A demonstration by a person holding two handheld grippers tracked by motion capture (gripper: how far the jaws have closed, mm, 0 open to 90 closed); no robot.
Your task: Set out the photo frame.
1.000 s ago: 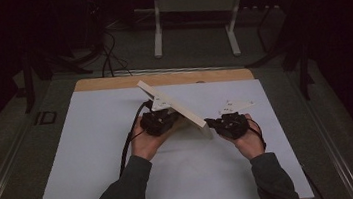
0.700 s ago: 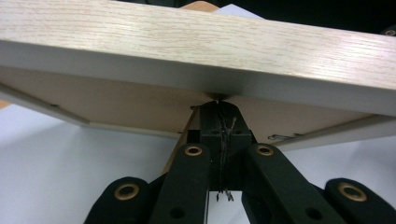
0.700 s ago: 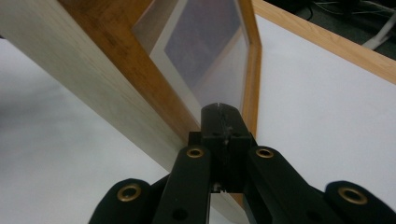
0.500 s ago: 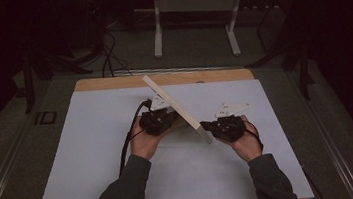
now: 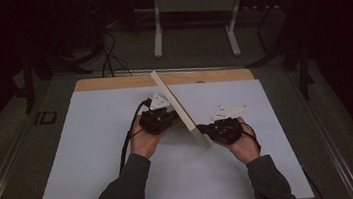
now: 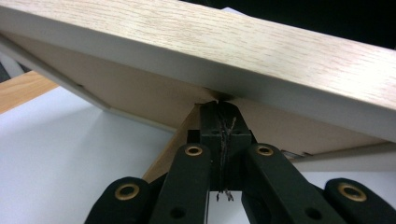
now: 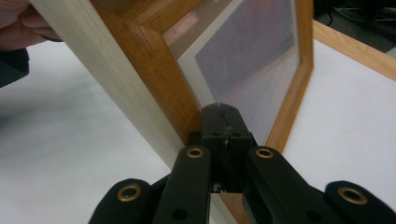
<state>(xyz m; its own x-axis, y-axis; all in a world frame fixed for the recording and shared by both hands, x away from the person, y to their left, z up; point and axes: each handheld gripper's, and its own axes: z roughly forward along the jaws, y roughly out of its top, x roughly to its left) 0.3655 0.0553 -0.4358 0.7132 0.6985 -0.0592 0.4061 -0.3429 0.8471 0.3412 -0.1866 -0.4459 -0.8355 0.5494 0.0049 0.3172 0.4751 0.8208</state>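
Wooden picture frame (image 5: pixel 178 107) tilted on edge above the table (image 5: pixel 95 154) centre, left hand-held gripper (image 5: pixel 159 120) clamped at its 9 o'clock side, right hand-held gripper (image 5: pixel 218 129) clamped at 5 o'clock. Best turned with both grips firm, moving together.

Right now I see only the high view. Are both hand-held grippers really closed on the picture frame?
Observer: Yes. The left hand-held gripper is shut on the picture frame, at the edge of its brown back side.
Operator: And the right one?
Observer: The right hand-held gripper is shut on the front moulding, near a corner.
Operator: Is there glass in it?
Observer: Yes, a glass pane with a white mat behind it faces that gripper's camera.
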